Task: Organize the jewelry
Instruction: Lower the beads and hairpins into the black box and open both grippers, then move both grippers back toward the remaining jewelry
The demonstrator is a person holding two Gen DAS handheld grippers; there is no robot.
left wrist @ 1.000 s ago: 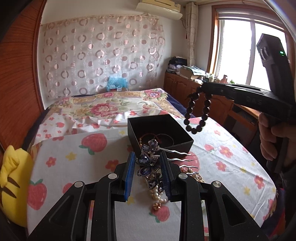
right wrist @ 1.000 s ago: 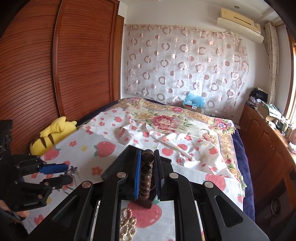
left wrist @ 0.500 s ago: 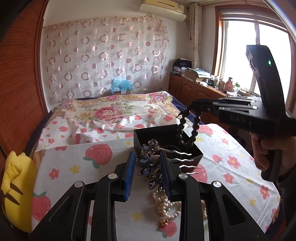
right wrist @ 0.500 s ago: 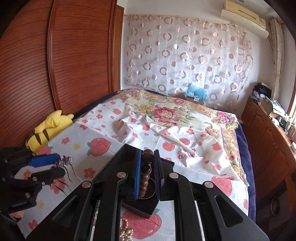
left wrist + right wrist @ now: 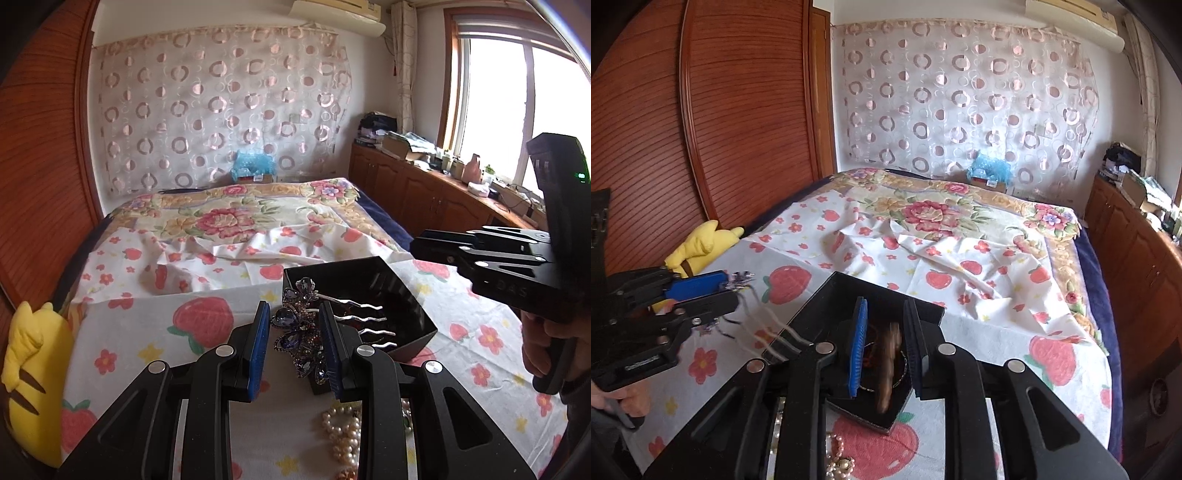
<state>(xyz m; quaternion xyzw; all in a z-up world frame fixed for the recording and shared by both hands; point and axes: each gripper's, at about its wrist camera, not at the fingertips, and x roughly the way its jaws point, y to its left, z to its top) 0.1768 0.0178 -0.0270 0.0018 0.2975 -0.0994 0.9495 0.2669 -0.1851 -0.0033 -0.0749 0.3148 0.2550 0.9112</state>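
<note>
My left gripper [image 5: 294, 314] is shut on a purple jewelled hair comb [image 5: 301, 341], whose silver prongs reach out over the black box [image 5: 417, 314]. It shows at the left of the right wrist view as left gripper [image 5: 733, 290] with the comb [image 5: 740, 278]. My right gripper [image 5: 885, 306] hangs over the black box [image 5: 849, 280] with its jaws opening. A dark bead bracelet [image 5: 888, 358] is blurred between the pads with a gap on each side, low in the box. From the left wrist view the right gripper [image 5: 424, 249] sits just above the box's right rim.
The box lies on a strawberry-print cloth [image 5: 207, 317] spread over a bed. A pearl strand [image 5: 343, 439] lies on the cloth in front of the box. A yellow plush toy [image 5: 33, 373] sits at the left edge. Wooden cabinets [image 5: 424, 192] line the right wall.
My right gripper came down over the box and its jaws parted, letting the bracelet drop inside. My left gripper carried the comb nearer to the box.
</note>
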